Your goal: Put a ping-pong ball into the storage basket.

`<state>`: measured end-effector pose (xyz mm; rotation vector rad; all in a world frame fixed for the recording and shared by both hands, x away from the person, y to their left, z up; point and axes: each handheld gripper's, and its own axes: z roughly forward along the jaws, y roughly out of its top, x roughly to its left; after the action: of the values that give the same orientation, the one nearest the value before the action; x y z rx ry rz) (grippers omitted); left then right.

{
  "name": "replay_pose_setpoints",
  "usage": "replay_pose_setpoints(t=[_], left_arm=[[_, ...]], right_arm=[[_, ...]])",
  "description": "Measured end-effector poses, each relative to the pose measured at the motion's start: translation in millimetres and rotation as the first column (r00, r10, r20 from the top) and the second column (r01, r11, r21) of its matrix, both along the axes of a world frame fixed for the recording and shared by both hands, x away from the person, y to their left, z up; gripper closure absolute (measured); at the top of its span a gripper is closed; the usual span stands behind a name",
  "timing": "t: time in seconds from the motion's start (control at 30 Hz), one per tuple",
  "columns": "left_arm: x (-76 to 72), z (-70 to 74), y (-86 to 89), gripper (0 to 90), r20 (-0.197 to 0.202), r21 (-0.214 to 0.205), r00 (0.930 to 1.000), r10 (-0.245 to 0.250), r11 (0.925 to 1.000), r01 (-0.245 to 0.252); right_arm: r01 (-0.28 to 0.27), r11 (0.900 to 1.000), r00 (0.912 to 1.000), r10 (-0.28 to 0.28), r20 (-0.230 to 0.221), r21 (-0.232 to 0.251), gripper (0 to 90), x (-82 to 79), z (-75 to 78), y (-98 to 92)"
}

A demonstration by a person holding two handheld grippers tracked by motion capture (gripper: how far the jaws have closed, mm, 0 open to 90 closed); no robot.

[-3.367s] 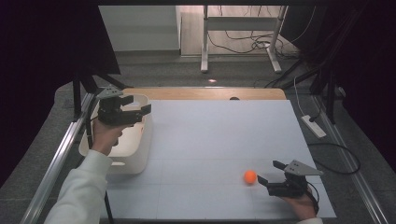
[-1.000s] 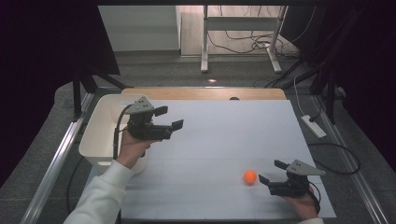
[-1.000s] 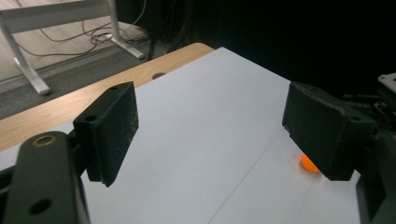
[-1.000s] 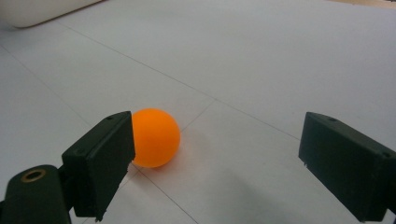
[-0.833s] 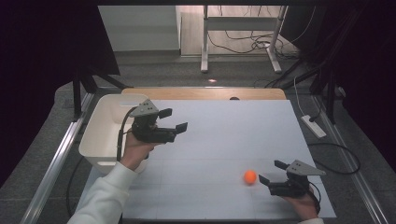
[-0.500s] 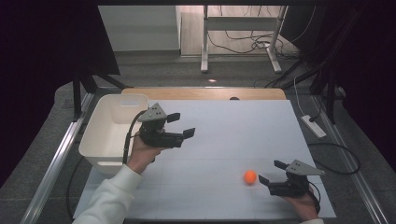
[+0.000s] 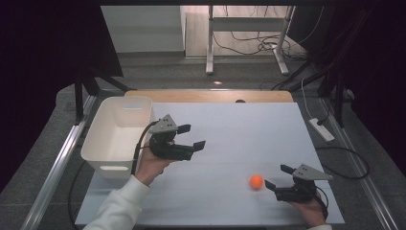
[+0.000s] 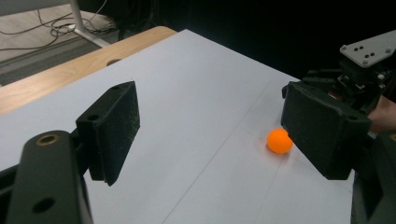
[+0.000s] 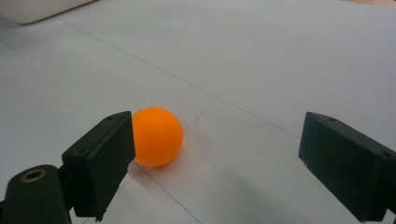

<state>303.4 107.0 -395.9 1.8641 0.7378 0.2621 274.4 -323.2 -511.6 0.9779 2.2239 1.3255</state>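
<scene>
High view: a small orange ball [image 7: 256, 181] lies on the white sheet-covered bench [image 7: 239, 129], in its near right part, just beside the tips of the right hand-held gripper [image 7: 279, 178]. That gripper rests low at the bench's near right edge, jaws spread wide and empty. In the right gripper view the orange ball [image 9: 156, 136] sits on the sheet close to the tip of the jaw on the left of that view and partly behind it (contact cannot be confirmed), well apart from the other jaw; neither pad presses on it.

The left hand-held gripper [image 7: 192, 138] is held above the bench's left-centre, jaws pointing toward the right side, open with nothing between them. The left gripper view confirms this: bare sheet between the pads, the ball [image 8: 279, 140] farther off beside the right-hand jaw.

A white rectangular plastic tub [image 7: 98, 149] stands at the bench's left edge, just beside the left hand.
</scene>
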Motion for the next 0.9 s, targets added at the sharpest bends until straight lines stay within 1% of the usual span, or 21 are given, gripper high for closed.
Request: replay_pose_setpoints(t=[0.17,0.27,0.33,0.43,0.67,0.77,0.8,0.87,0.9], left_arm=[[-3.4,-6.7,-7.3,20.5,-0.012,-0.001,0.9993,-0.036,0.9994,0.036],[-5.9,-8.9,-10.2,20.6,-0.005,0.001,0.9991,-0.042,0.9991,0.042],[-7.4,-12.9,-14.1,20.6,-0.001,0.017,0.9990,-0.045,0.9988,0.045],[-6.6,-17.5,-16.4,20.6,-0.010,0.021,0.9985,-0.053,0.9984,0.054],[-5.8,-23.1,-18.8,20.6,-0.026,0.023,0.9979,-0.059,0.9980,0.060],[-6.2,-26.0,-21.2,20.6,-0.036,0.026,0.9966,-0.073,0.9969,0.074],[-6.5,-26.8,-21.8,20.6,-0.041,0.018,0.9962,-0.077,0.9968,0.078],[-6.7,-29.0,-22.2,20.6,-0.064,-0.020,0.9931,-0.098,0.9951,0.097],[-7.0,-30.0,-22.3,20.7,-0.070,-0.034,0.9924,-0.101,0.9945,0.099]], right_arm=[[0.009,1.0000,1.0000,-0.009,-0.002,-0.004,10.3,2.7,-0.6,0.3],[0.010,0.9999,0.9999,-0.010,-0.005,-0.008,10.3,4.1,-0.5,0.0],[0.013,0.9999,0.9999,-0.013,-0.006,-0.003,10.3,5.6,-1.5,0.5],[0.015,0.9999,0.9998,-0.015,-0.010,-0.007,10.4,5.9,-1.8,0.5],[0.022,0.9997,0.9997,-0.022,-0.007,-0.005,10.6,6.8,-1.7,-0.6],[0.026,0.9997,0.9996,-0.026,-0.006,-0.002,10.6,6.4,-1.4,-0.6],[0.026,0.9997,0.9996,-0.026,-0.007,-0.003,10.6,6.6,-1.3,-0.2],[0.027,0.9996,0.9996,-0.027,-0.009,-0.008,10.6,7.0,-1.2,0.3],[0.025,0.9996,0.9997,-0.025,-0.004,-0.010,10.6,7.5,-1.4,0.6]])
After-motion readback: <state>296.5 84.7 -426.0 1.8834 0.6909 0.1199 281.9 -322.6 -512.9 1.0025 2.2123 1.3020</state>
